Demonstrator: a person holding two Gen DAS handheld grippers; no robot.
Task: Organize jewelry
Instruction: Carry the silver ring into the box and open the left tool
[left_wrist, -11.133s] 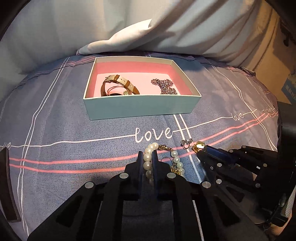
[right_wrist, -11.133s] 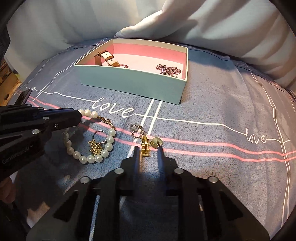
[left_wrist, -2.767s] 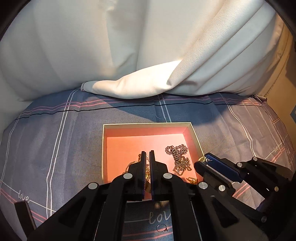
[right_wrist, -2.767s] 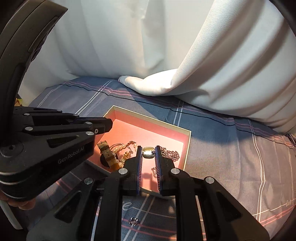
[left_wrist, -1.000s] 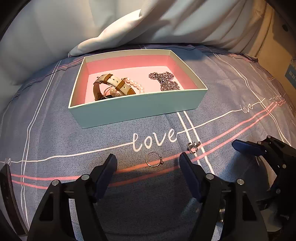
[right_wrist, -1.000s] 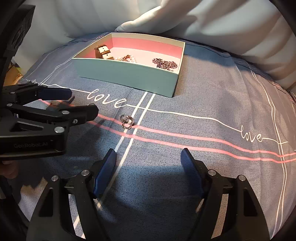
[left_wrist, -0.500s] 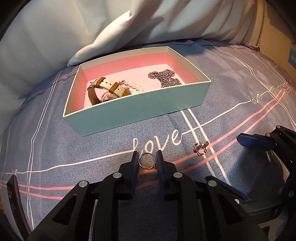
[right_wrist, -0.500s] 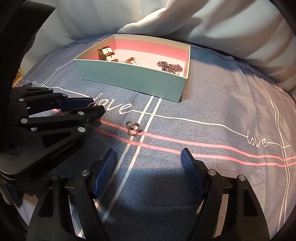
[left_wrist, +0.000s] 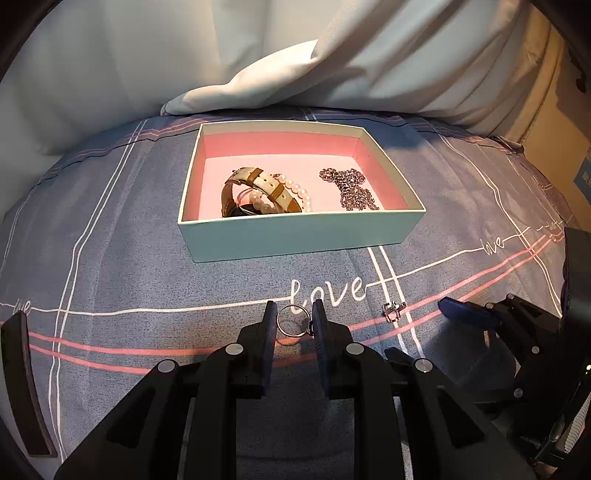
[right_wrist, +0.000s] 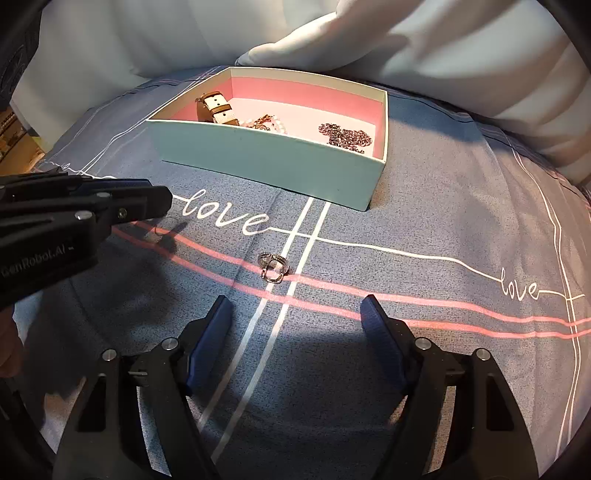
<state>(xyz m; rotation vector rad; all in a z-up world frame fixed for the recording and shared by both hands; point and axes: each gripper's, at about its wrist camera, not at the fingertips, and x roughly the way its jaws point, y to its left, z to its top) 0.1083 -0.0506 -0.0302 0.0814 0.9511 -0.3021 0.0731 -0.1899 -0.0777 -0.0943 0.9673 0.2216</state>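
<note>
My left gripper is shut on a thin silver ring and holds it just above the grey-blue cloth. A teal box with a pink lining stands behind it and holds a tan-strap watch, a pearl bracelet and a dark chain. A small silver clasp piece lies on the cloth by the pink stripes, in front of my open, empty right gripper. The clasp piece also shows in the left wrist view. The left gripper also shows in the right wrist view.
White bedding is bunched behind the box. The cloth bears white lines, pink stripes and the word "love". The box sits at the back centre in the right wrist view.
My left gripper has risen a little with the ring between its fingers. My right gripper has come closer to the clasp piece, still open.
</note>
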